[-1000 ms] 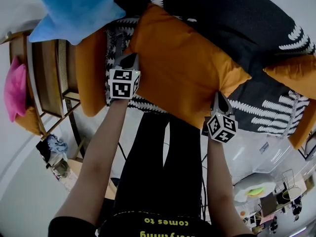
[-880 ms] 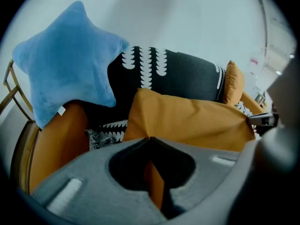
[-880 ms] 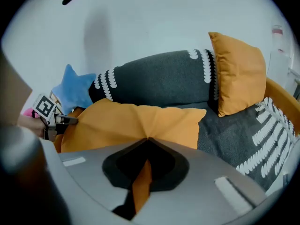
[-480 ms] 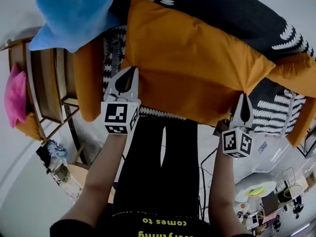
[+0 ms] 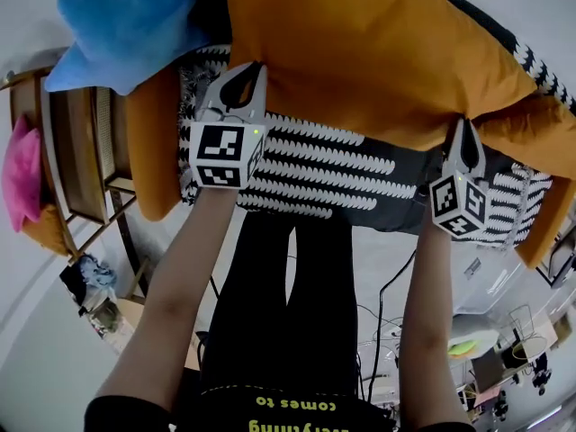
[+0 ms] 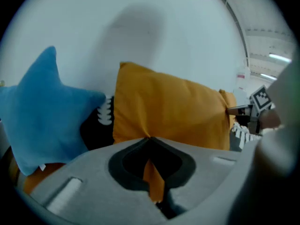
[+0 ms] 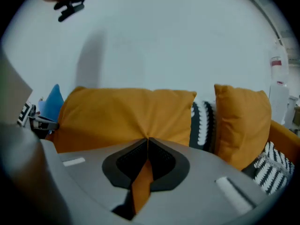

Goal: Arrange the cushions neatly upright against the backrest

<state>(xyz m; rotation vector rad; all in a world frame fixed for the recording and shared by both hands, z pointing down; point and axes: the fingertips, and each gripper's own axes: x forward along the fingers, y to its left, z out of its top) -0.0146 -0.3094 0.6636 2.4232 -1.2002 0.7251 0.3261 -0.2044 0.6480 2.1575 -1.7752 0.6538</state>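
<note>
A large orange cushion (image 5: 378,52) hangs lifted over the black-and-white patterned sofa seat (image 5: 342,174). My left gripper (image 5: 256,68) is shut on its near left corner, my right gripper (image 5: 464,126) on its near right corner. In the left gripper view the orange cushion (image 6: 168,109) stands wide before the white wall, its fabric pinched in my left gripper (image 6: 149,138). The right gripper view shows the same orange cushion (image 7: 126,114) with fabric pinched in my right gripper (image 7: 147,139). A blue star cushion (image 5: 126,25) lies at the left. A second orange cushion (image 7: 241,121) stands upright at the right.
A wooden side table (image 5: 81,142) stands left of the sofa, a pink cushion (image 5: 20,174) beyond it. An orange armrest bolster (image 5: 148,147) borders the seat's left end. A black-and-white patterned cushion (image 7: 202,123) stands between the two orange ones. Cables and clutter lie on the floor (image 5: 468,340).
Both grippers have risen and moved toward the backrest, carrying the orange cushion up off the seat. More of the patterned seat now shows beneath it.
</note>
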